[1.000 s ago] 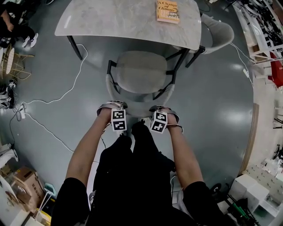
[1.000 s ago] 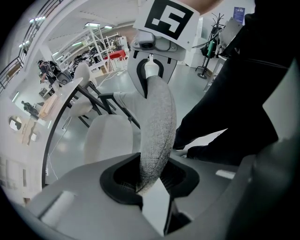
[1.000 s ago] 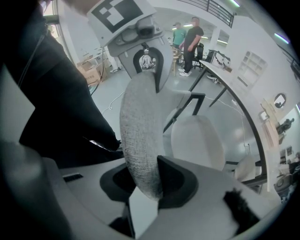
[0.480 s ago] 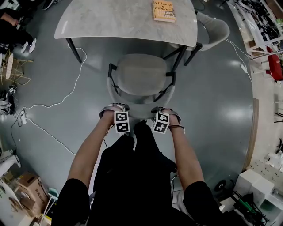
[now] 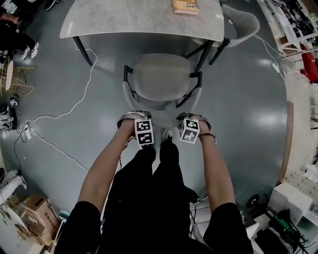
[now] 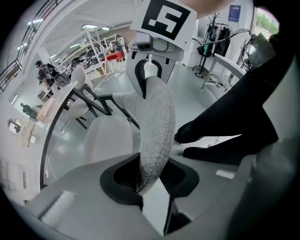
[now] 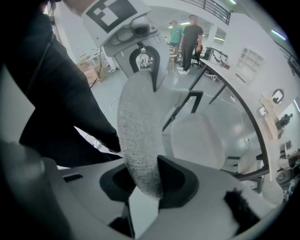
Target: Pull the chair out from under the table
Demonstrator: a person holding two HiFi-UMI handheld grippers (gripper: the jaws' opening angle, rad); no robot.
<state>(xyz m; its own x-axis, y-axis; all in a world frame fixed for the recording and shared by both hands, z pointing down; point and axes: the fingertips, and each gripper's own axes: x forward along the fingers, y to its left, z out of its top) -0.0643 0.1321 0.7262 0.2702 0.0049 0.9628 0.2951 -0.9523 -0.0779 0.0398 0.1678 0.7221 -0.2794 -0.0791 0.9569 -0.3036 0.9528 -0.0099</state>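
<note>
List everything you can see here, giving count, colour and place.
chair: one, light grey with black frame, on the floor just clear of the table
table: one, grey marbled top, far edge of head view
book: one, orange, on the table
second chair: one, light grey, at the table's right corner
cables: several, white, on the floor at left
cardboard box: one, brown, lower left
left hand-held gripper: one, grey, shut on the chair's backrest
right hand-held gripper: one, grey, shut on the same backrest
legs: two, black trousers, behind the chair
</note>
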